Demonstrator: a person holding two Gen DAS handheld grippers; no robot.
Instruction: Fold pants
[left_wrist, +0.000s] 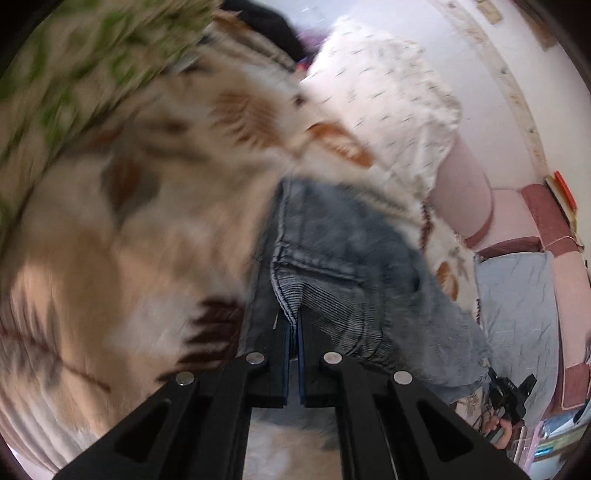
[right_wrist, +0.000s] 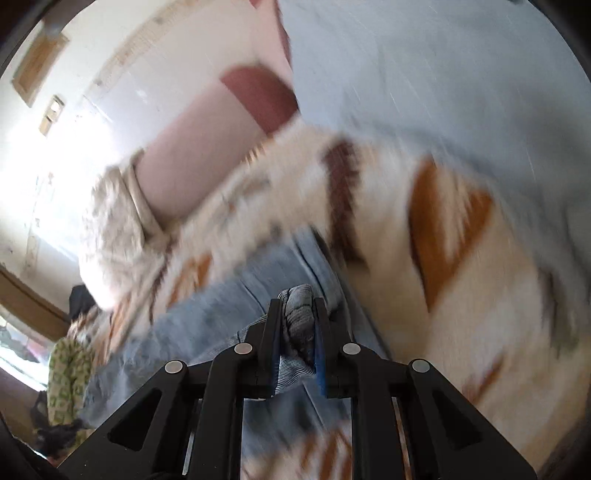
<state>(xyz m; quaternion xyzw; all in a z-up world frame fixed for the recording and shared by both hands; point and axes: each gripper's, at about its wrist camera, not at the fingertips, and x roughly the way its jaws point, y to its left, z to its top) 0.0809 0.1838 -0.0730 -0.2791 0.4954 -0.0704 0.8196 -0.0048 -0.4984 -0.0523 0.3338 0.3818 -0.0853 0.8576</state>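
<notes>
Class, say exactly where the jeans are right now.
In both wrist views the jeans lie on the leaf-patterned blanket, with their ribbed edge pinched in the left gripper and the right gripper.

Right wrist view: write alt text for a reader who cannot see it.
The right tool is shut on a bunched fold of blue denim pants, seen from just behind its black fingers. The pants lie over a cream blanket with brown and orange leaf shapes; the picture is motion-blurred.
</notes>
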